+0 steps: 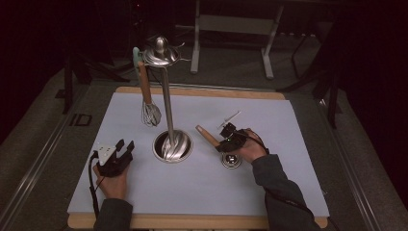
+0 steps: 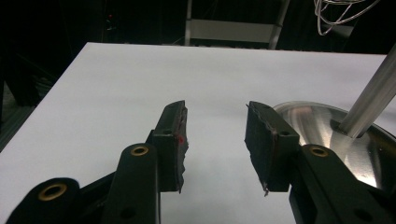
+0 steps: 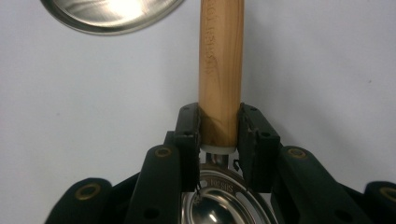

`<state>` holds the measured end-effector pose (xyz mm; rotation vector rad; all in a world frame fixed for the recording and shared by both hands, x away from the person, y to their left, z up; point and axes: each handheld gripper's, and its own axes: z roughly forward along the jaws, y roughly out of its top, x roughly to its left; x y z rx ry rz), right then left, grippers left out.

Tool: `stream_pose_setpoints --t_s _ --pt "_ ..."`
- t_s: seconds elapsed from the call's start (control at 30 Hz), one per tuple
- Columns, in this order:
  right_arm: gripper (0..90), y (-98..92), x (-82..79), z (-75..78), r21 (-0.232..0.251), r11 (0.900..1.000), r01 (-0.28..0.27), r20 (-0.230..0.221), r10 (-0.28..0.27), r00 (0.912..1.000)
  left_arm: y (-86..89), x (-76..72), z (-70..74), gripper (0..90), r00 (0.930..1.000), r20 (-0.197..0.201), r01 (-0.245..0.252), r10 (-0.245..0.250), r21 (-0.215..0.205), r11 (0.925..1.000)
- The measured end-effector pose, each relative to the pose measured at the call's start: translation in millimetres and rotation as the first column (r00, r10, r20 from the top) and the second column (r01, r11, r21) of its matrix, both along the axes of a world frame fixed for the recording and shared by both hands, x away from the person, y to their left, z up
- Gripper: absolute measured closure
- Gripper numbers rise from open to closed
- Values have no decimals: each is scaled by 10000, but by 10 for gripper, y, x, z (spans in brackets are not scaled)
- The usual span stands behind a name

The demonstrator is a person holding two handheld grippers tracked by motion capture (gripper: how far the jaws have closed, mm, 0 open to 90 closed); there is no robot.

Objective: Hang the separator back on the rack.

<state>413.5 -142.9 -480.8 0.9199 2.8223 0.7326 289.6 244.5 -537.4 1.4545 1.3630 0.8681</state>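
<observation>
While gripped near its metal end, wooden-handled ladle (image 3: 220,70) in closed right claw (image 3: 219,135), handle pointing toward stand base (image 3: 112,14); left claw (image 2: 215,140) open, empty.

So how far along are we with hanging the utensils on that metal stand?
Done: a wooden-handled wire whisk already hangs from the steel stand's top ring. In hand: the right tool is shut on a wooden-handled steel measuring spoon, low over the white mat beside the stand's round base. Left: lifting and hanging that spoon. The left tool is open and holds nothing.
</observation>
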Motion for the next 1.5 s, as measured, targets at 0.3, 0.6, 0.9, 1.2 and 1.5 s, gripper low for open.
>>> stream_pose_setpoints --t_s 0.3,0.6,0.9,1.2,1.5 --pt "712 -14 -74 151 706 9975 -91 870 30 9962 0 0 0 583 10000 -25 10 -10 3 10000" --pt "713 36 -204 354 1390 9893 -446 1876 179 9821 -1 -2 0 583 10000 -30 8 -8 11 10000" --pt "713 95 -356 544 1829 9781 -990 2461 519 9679 0 -1 0 582 10000 -46 11 -11 -1 10000" --pt "712 175 -502 729 1976 9698 -1429 3083 769 9482 3 -3 0 581 10000 -34 1 -2 -45 10000" --pt "712 165 -540 822 2284 9632 -1419 3473 555 9361 4 -1 0 581 10000 -32 4 -4 -69 10000"
